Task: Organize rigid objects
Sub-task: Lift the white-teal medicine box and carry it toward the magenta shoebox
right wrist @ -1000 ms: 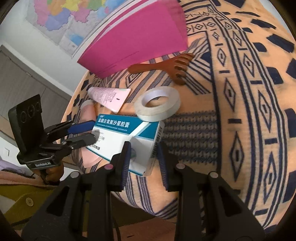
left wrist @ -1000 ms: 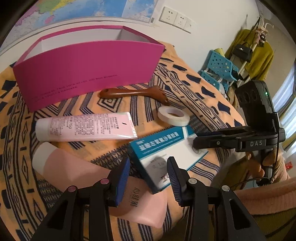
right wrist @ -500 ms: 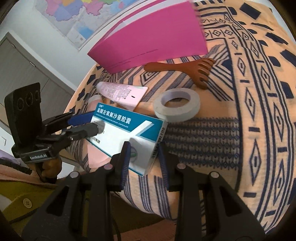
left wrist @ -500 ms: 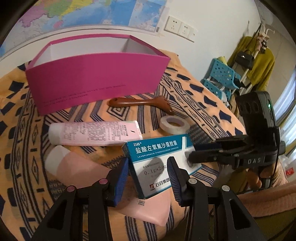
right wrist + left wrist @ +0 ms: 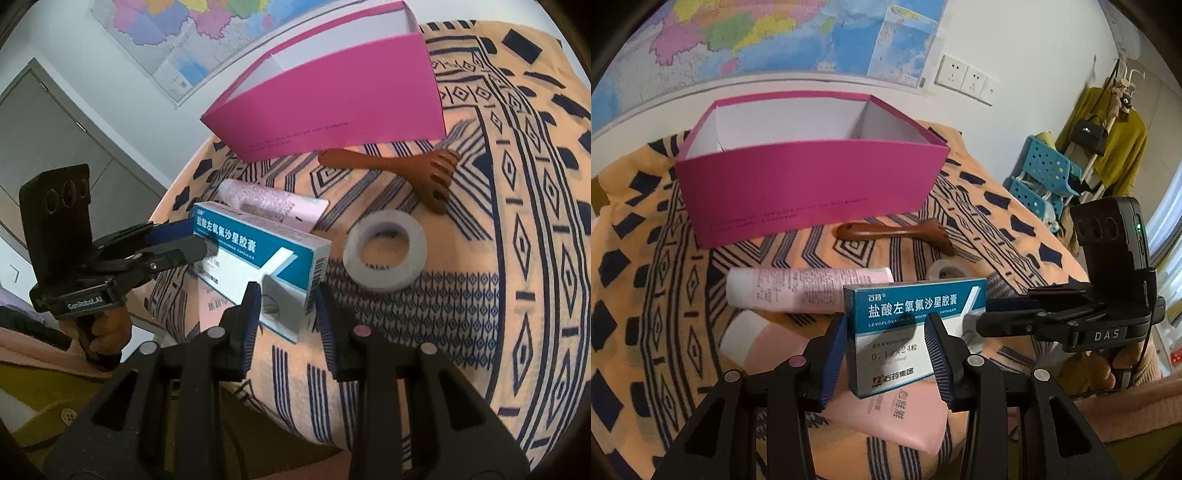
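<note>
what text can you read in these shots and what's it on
"盐酸左氧氟沙星胶囊", "LEVOFLOXACIN", "0.1g×24粒", "石药集团": medicine box
"DAS": right gripper
"GenRobot.AI": left gripper
Dark print line on the pink box: too small to read
Print on the pink tube, the pink bottle and the wall map: blurred

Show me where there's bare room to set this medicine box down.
Inside the pink box, the white interior shows nothing. On the cloth, a bare patch lies right of the tape roll and wooden scraper. Crowded: the near-left stretch, where the pink tube and pink bottle lie beneath the medicine box.
</note>
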`<state>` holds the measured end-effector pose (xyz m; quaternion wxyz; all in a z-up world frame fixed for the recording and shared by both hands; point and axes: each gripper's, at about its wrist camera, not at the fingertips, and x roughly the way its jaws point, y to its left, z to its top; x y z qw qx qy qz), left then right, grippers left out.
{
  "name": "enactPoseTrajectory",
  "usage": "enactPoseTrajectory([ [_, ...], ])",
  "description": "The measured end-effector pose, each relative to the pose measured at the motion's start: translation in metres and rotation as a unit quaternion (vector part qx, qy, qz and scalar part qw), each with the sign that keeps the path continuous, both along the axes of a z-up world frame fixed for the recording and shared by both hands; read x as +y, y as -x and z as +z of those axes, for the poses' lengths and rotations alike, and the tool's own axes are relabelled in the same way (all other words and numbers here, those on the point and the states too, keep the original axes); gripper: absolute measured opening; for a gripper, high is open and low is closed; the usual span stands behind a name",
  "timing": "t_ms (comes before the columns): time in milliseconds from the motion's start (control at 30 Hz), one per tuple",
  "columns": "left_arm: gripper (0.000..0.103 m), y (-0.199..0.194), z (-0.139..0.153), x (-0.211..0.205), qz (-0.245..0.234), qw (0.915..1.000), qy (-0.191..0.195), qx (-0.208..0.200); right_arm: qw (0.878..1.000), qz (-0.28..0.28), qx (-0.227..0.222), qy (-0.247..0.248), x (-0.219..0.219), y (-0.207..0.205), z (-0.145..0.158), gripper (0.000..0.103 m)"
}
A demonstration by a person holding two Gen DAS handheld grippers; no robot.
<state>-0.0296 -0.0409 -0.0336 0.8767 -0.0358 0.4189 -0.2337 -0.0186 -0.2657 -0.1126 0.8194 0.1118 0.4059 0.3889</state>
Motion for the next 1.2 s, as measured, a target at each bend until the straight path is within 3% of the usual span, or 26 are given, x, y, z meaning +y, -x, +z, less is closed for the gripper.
enactPoseTrajectory([
  [933,0.042,-0.066,0.054,-0.009,0.030,0.9972,-0.004,-0.069,0.992,-0.036,-0.122,-0.008,-0.010,-0.050,0.081,0.034],
  [1200,0.042,-0.097,0.071,-0.007,0.034,0.9969,0.013,-0.069,0.987,-0.047,-0.154,-0.016,-0.014,-0.070,0.110,0.034],
])
